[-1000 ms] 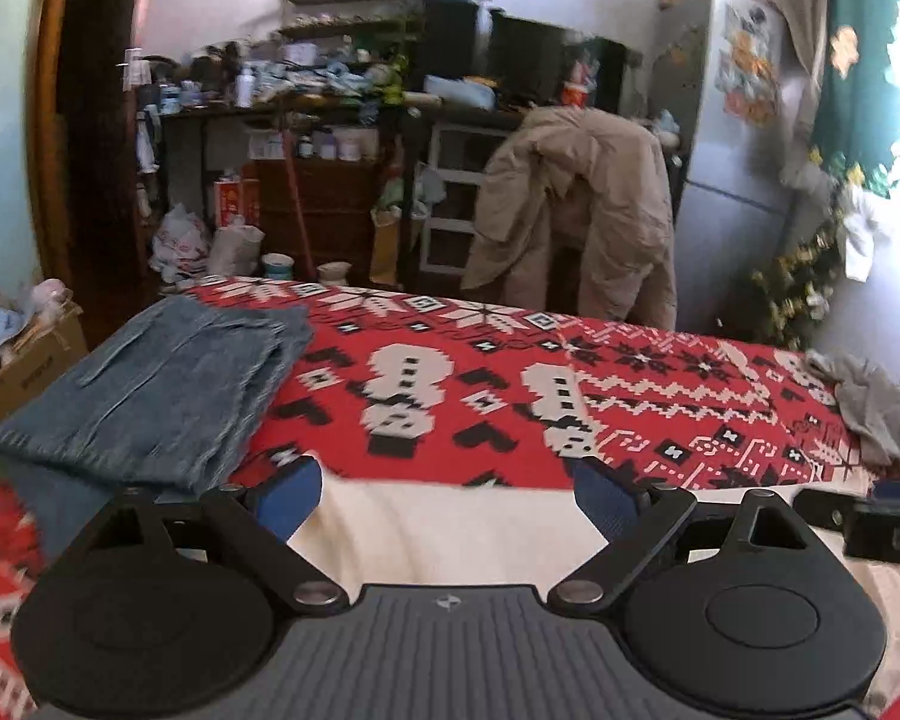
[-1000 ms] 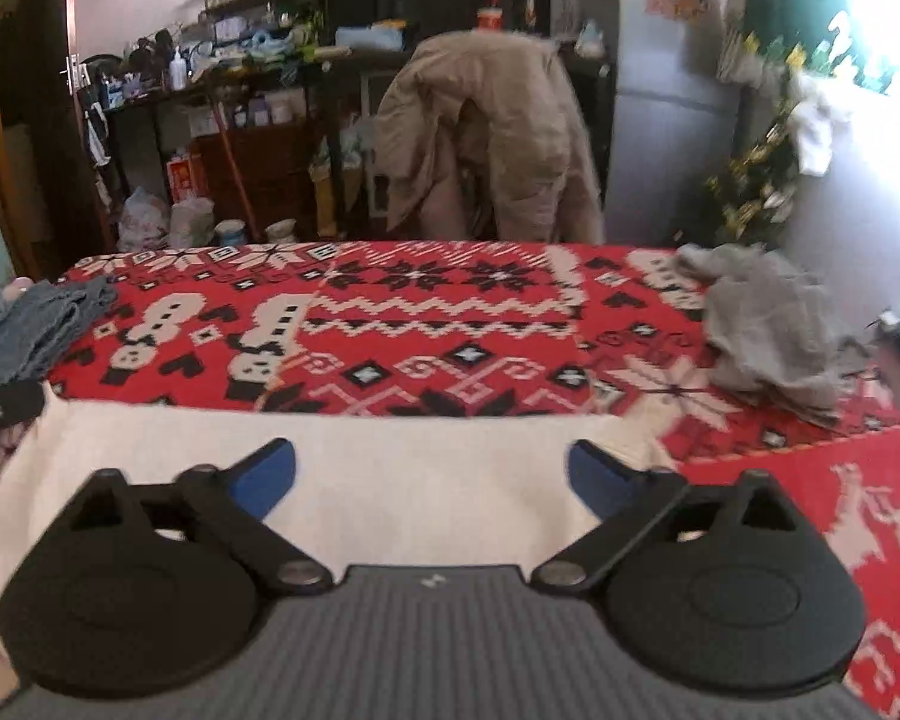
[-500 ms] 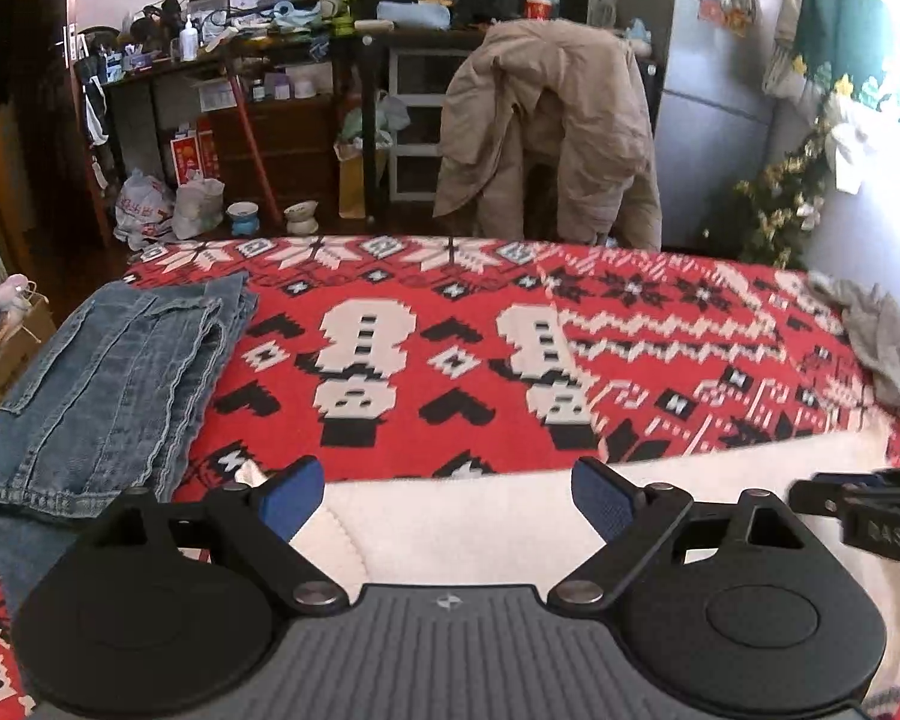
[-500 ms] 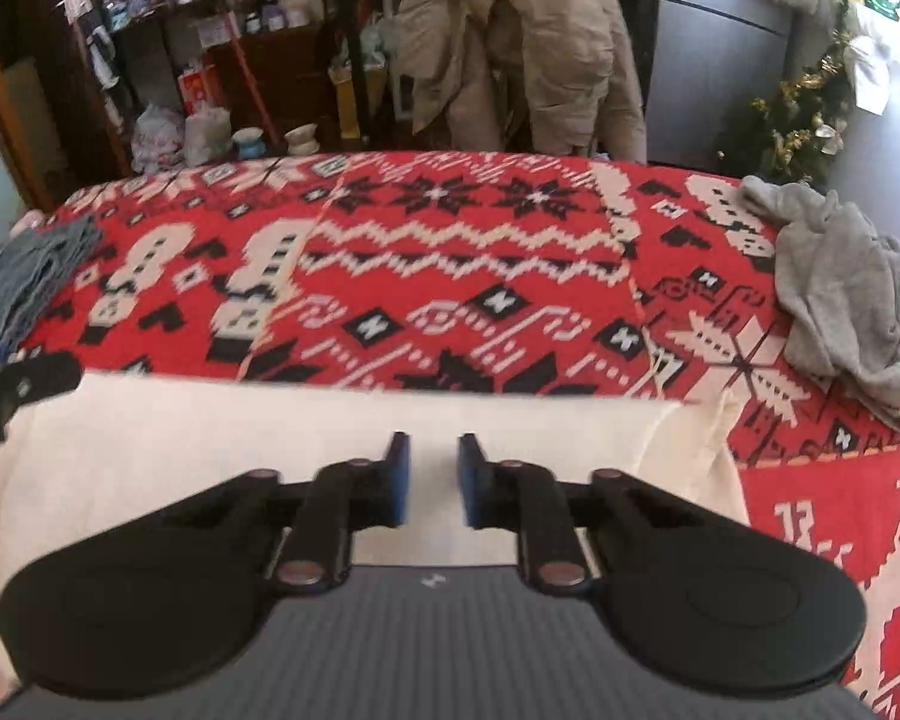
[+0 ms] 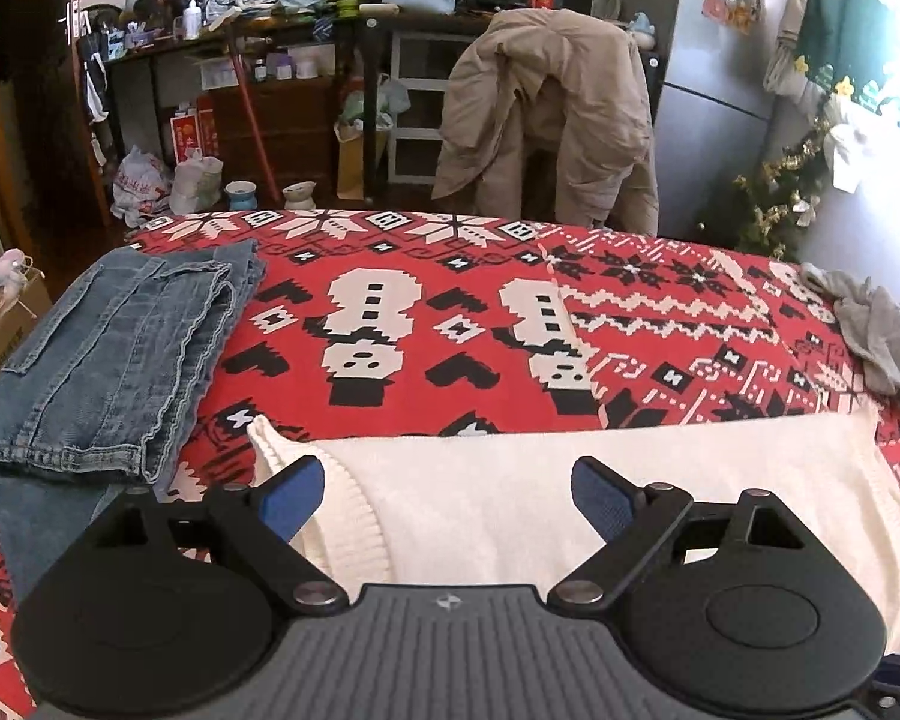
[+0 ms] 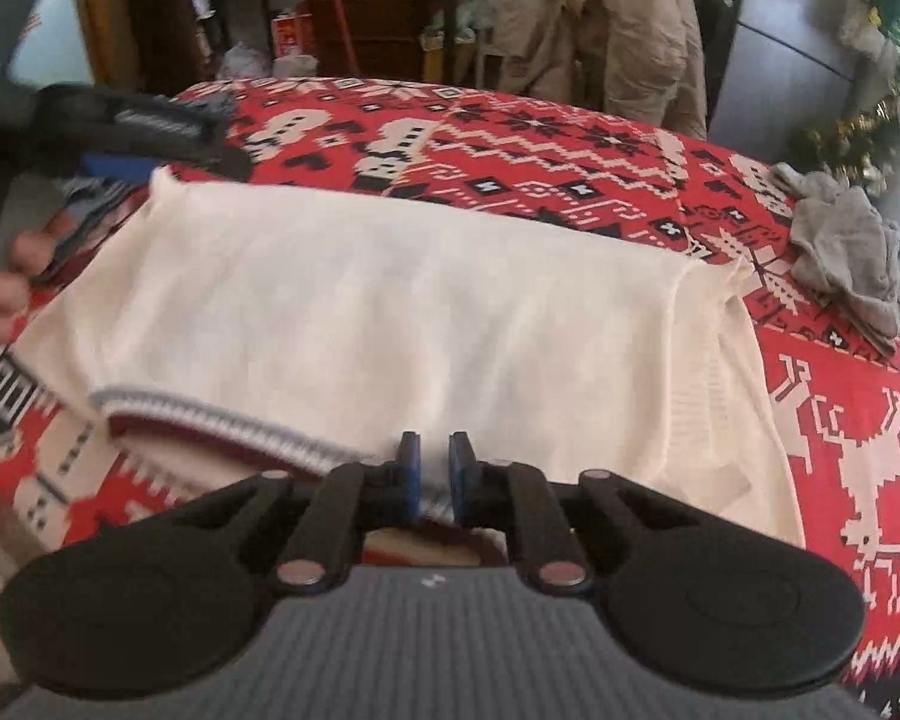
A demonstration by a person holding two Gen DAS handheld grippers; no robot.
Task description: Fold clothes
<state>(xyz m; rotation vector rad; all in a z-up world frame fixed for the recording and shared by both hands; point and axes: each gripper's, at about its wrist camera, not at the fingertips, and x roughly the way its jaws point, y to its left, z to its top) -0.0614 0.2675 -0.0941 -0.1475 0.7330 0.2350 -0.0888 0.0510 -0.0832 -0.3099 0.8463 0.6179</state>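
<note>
1. The white knit sweater (image 6: pixel 390 312) lies flat on the red patterned blanket (image 6: pixel 570 138), long axis running left to right across both grippers' line of approach. Its striped ribbed hem (image 6: pixel 222 420) is on the near edge.
2. The right gripper (image 6: pixel 433 474) sits at that near edge, right of the striped hem. Its jaws are nearly closed, leaving a narrow gap; fabric appears to sit between the pads, but a firm pinch cannot be confirmed.
3. The left gripper (image 5: pixel 447 495) is above the sweater's left end, jaws spread wide and holding nothing. The sweater's ribbed edge (image 5: pixel 330 498) lies just beside its left finger.
4. Judgement: the coming fold depends on the near edge being carried away across the long axis; the right gripper is the nearer tool.
5. Left of the sweater lie folded jeans (image 5: pixel 108 360). Right of it, well apart, sits a crumpled grey garment (image 6: pixel 840 246).
</note>
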